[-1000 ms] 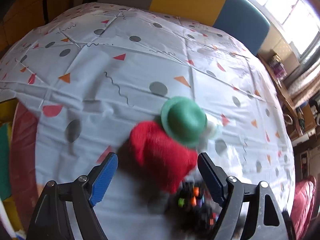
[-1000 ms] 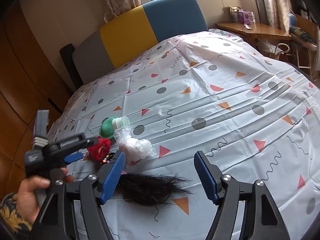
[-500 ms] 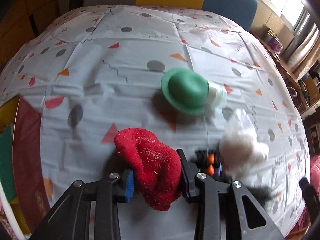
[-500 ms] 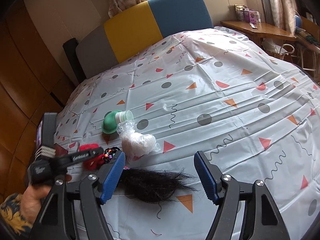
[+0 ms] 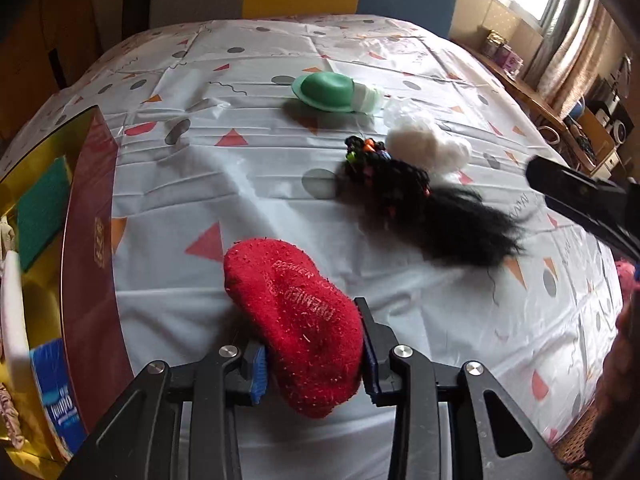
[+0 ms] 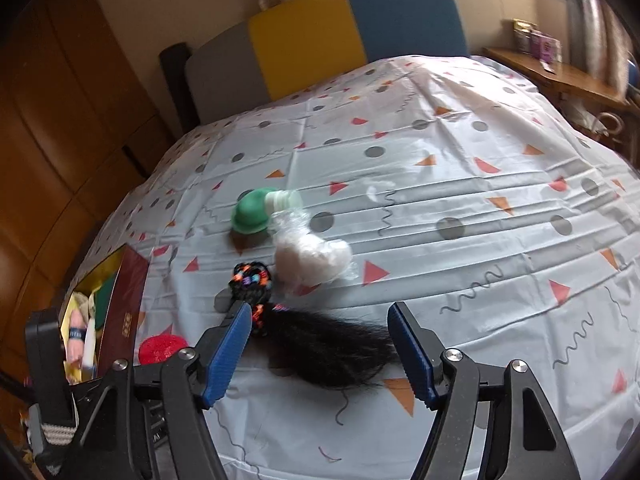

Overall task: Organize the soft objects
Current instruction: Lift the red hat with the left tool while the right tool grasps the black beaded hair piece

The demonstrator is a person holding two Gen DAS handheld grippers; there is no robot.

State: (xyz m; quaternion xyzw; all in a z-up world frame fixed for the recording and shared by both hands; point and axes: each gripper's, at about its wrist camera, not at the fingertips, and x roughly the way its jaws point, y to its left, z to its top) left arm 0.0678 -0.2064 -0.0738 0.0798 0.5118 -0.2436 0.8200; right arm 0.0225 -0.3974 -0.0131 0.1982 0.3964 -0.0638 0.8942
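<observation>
The fuzzy red knitted sock [image 5: 298, 320] is clamped between the narrowed jaws of the left gripper [image 5: 312, 354], held above the patterned white tablecloth [image 5: 248, 208] just beside the dark red cardboard box [image 5: 94, 240] at the cloth's left edge. Judging by this, the sorting is partly under way: one soft thing is in hand and looks bound for the box, not yet inside it.

Left on the cloth are the black hair tuft with coloured beads [image 6: 316, 340], the white cotton wad in clear plastic [image 6: 310, 258] just behind it, and the green rubber bowler-hat-shaped piece with a pale ribbed neck [image 5: 330, 90] farther back. The right gripper [image 6: 324, 358] has its jaws spread wide and empty, straddling the hair tuft from the near side, so that may be the following pick.

The box has a shiny yellow lining and already holds a green flat sponge [image 5: 38, 208], a white slab [image 5: 14, 320], a blue printed packet [image 5: 58, 396] and something beige and crinkled, too hidden to name.
</observation>
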